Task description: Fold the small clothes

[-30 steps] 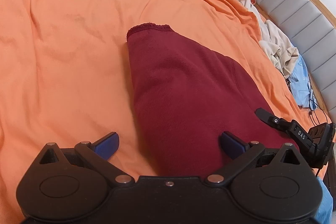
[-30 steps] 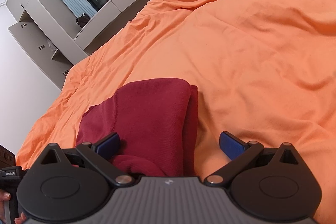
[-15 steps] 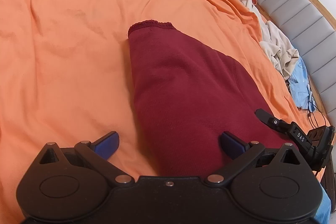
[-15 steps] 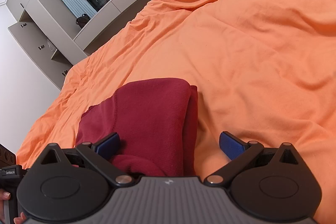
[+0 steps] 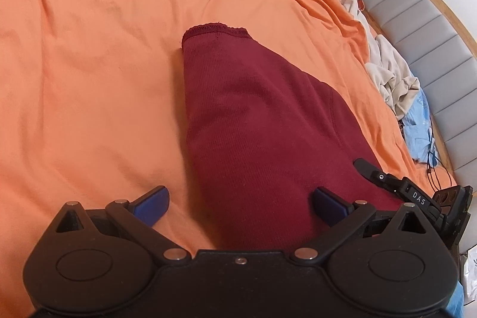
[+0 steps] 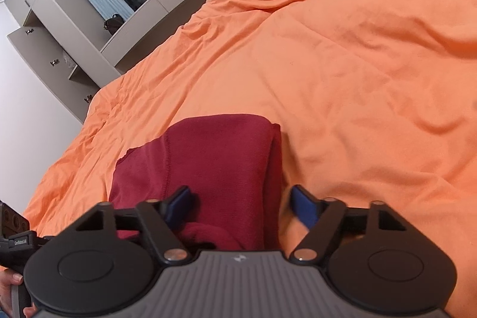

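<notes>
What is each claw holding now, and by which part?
Nothing yet. The left claw is open; the right claw is closing around the folded edge of the red garment.

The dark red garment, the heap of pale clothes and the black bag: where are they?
dark red garment (image 5: 262,121), left wrist view, middle of its top layer
heap of pale clothes (image 5: 390,79), left wrist view, beige folds
black bag (image 6: 113,20), right wrist view, its body
</notes>
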`<state>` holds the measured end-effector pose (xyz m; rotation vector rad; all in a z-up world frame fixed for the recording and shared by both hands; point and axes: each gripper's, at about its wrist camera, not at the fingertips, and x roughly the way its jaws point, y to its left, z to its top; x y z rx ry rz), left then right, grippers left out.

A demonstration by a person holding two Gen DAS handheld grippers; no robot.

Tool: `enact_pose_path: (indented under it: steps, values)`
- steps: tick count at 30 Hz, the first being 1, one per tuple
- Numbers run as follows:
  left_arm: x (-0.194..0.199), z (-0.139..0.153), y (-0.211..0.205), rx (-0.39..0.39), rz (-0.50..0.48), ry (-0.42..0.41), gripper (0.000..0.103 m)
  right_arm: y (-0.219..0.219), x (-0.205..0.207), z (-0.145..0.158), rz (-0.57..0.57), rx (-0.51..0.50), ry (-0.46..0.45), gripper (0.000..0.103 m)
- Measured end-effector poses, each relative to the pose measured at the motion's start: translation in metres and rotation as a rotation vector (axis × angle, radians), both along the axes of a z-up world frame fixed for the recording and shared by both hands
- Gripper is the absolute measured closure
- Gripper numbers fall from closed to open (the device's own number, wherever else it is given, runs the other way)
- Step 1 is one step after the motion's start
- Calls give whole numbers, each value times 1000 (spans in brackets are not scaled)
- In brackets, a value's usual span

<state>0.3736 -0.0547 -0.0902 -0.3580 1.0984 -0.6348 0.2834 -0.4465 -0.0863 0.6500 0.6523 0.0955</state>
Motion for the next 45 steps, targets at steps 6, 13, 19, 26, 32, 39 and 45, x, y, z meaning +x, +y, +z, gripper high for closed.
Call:
enact_pose_path:
  steps: [6,13,19,26,32,39,45]
  values:
    - [3,-4,5,-112,-7,50,29,9,-1,11,6,-54,-3,57]
    - [-7,10,-2,-77,43,15,60,32,-9,31,2,-230,-26,83]
    - [-23,42,-13,-2,6,-129,69,58,-18,66,34,-345,-149,86]
    - [-19,61,2,-36,39,-170,71,92,-17,100,67,-456,-280,87]
    - [-16,86,30,0,86,-259,71,116,3,110,67,-416,-368,87]
    - [-4,97,67,73,175,-328,71,157,46,105,123,-394,-415,87]
    - [21,74,97,63,233,-241,71,180,75,86,152,-400,-363,86]
